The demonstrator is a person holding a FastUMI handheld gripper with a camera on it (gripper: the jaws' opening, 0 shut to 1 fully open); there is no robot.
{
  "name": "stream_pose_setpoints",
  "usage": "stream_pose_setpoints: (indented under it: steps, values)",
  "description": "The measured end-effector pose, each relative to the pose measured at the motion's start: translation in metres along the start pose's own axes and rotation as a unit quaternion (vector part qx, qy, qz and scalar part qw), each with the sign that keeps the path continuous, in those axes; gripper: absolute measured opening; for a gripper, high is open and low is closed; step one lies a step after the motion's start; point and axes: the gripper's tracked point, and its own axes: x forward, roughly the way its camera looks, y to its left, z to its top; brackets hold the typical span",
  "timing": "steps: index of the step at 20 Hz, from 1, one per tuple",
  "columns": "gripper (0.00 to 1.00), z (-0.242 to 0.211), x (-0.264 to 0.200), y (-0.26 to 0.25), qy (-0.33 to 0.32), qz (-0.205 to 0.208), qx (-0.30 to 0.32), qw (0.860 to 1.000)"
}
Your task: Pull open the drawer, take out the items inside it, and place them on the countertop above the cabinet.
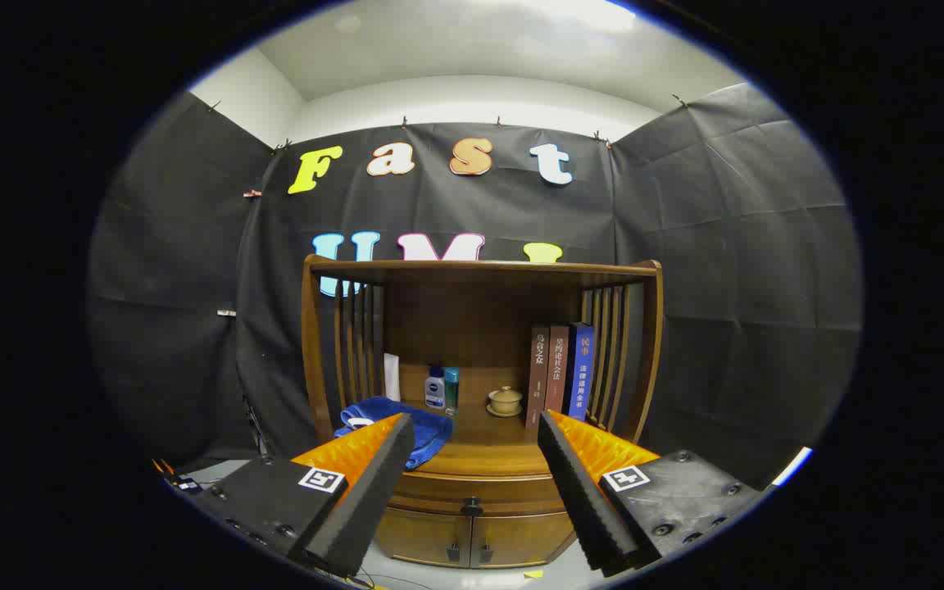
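so, gripper view: the hand-held gripper (472, 483) is spread wide and holds nothing. the drawer (472, 490) lies straight ahead and a little below, closed, its long axis running across between the fingers (361, 500). its dark knob (471, 508) sits centred in the gap, so the approach looks like a straight push forward and down. the bench (484, 438) above carries a blue towel (406, 430) just beyond the left finger, two bottles (442, 388), a lidded cup (506, 401) and books (560, 373). nothing blocks the knob. the drawer's contents are hidden.
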Motion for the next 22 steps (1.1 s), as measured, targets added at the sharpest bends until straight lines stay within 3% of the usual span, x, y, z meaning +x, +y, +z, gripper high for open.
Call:
stream_pose_setpoints:
  steps: [22]
  values:
    - [0.98, 0.0053, 0.0028, -0.0025, -0.014, -0.003, -0.004, 1.0]
